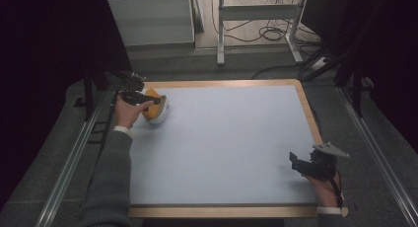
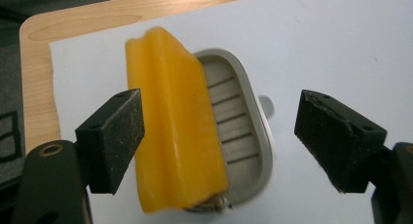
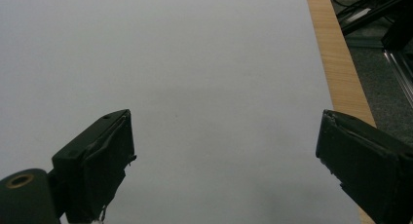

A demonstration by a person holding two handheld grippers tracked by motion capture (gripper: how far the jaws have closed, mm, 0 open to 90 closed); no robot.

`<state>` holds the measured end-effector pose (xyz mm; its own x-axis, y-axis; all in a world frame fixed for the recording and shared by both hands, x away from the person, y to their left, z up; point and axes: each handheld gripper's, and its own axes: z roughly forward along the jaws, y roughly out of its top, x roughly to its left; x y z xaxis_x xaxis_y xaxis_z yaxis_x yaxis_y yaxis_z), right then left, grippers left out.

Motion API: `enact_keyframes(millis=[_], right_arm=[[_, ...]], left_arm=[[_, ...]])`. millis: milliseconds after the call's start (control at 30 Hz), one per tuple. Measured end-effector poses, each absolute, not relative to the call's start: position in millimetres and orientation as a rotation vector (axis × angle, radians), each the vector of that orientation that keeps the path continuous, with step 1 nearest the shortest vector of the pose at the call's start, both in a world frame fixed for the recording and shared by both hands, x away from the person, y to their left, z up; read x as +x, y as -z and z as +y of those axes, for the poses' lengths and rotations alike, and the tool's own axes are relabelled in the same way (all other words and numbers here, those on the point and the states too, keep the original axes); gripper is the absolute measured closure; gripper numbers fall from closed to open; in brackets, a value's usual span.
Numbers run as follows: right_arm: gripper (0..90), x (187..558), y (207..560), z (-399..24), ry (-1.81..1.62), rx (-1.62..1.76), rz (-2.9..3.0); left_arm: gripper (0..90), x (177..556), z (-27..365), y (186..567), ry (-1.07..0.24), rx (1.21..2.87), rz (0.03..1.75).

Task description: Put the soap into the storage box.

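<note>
Left gripper [image 2: 219, 141] spread around yellow soap [image 2: 173, 126] tilted on soap dish [image 2: 243, 136] at counter [image 1: 222, 148] far-left corner, ungrasped; right gripper [image 3: 224, 160] spread, idle.

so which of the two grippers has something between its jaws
The left gripper: an orange bar of soap lying on a white soap dish sits between its open jaws. The right gripper faces bare table.

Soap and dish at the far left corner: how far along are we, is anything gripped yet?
Nothing looks gripped. The yellow soap bar lies tilted on the slotted soap dish, partly over its rim. The left gripper is open, its jaws standing either side of bar and dish, not closed on them. The right gripper is open above bare table mat. Closing on the soap and moving it appear left.
</note>
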<state>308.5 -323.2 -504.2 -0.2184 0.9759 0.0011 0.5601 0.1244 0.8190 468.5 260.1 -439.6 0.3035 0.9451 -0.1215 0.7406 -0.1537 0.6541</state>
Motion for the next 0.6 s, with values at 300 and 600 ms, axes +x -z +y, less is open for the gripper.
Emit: enact_keyframes(millis=[300,600], right_arm=[[7.1,308.3,503.7,-321.7,-0.964,1.477,1.849],[7.0,307.6,503.2,-320.4,-0.964,1.474,1.853]], left_arm=[[18.4,423.5,249.6,445.8,-0.374,1.979,1.322],[18.9,380.5,239.6,468.6,-0.336,1.995,1.245]])
